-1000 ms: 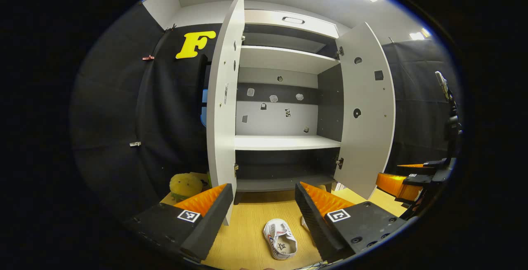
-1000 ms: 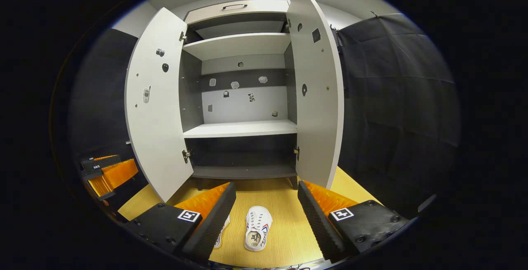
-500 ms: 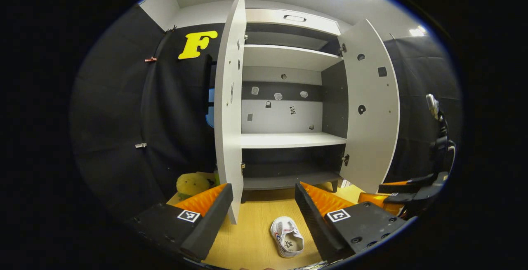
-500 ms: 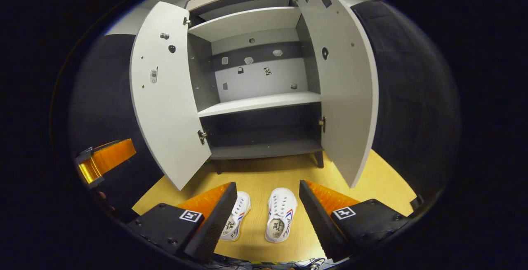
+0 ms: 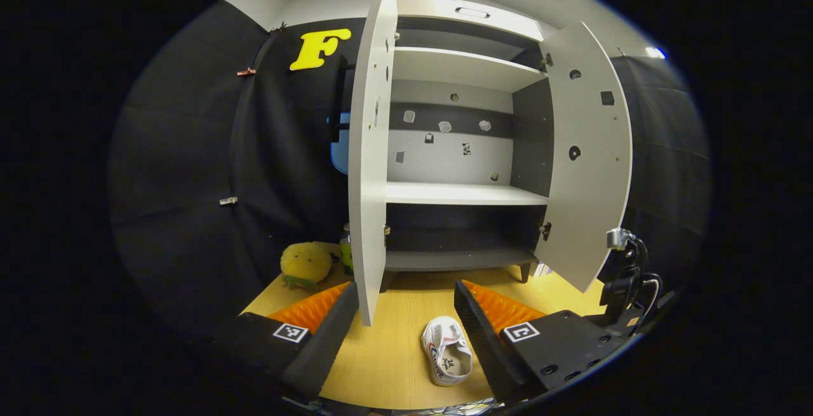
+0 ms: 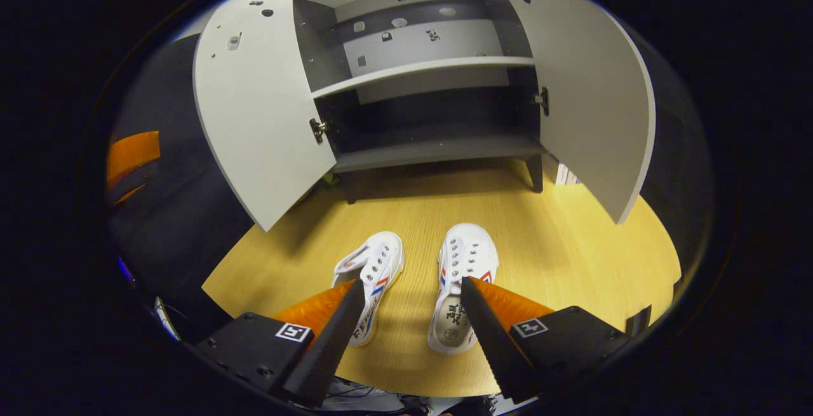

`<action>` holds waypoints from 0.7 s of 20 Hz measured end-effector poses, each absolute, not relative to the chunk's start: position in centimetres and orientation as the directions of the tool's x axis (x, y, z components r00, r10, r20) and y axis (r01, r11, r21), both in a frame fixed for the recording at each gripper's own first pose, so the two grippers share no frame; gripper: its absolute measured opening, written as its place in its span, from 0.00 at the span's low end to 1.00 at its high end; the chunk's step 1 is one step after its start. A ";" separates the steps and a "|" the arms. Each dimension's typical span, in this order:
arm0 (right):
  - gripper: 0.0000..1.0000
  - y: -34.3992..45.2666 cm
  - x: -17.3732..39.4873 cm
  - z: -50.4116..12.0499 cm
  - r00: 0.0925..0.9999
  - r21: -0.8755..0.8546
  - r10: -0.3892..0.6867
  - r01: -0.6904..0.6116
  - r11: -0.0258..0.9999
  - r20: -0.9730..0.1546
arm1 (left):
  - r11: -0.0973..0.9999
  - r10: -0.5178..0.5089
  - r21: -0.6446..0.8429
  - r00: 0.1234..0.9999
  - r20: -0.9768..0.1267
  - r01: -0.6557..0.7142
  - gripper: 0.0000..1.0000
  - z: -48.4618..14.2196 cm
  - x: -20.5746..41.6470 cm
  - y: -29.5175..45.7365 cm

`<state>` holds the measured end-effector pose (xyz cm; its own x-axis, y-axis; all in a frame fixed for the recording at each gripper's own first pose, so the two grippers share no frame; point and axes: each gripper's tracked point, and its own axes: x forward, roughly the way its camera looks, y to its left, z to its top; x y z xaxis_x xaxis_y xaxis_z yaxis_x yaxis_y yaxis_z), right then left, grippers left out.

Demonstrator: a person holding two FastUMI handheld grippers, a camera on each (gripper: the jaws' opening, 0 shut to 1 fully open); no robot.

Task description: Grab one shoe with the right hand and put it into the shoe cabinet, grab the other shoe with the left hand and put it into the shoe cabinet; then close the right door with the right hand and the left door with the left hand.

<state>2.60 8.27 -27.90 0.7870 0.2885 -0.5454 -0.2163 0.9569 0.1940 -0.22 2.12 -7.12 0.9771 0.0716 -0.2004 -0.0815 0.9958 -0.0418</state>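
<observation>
Two white shoes with red and blue stripes lie side by side on the wooden floor, toes toward the cabinet: the left shoe and the right shoe. My right gripper hangs open just above them, its right finger over the right shoe's heel and its left finger beside the left shoe. The shoe cabinet has its left door and right door swung open, and its bottom shelf is bare. My left gripper is open, with one shoe low between its fingers.
A yellow plush toy sits on the floor left of the cabinet, behind the left door. The other gripper's mount shows by the right door. An orange finger shows at the far left of the right gripper view.
My right gripper has tipped down and dropped toward the shoes, which now reach up between its fingers. The left gripper has drifted slightly; the cabinet has slid right and up in its view.
</observation>
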 end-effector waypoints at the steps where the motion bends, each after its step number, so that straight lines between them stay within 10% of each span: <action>1: 0.99 8.5 2.5 -29.0 0.771 0.212 0.292 -0.206 0.955 -0.566 | 0.995 0.073 -0.047 0.975 -0.211 -0.085 0.95 -7.6 -0.1 2.0; 14: 0.97 9.6 6.2 -37.1 0.755 0.131 0.231 -0.191 0.973 -0.614 | 0.993 0.100 -0.032 0.966 -0.239 -0.110 0.95 -9.4 1.0 1.7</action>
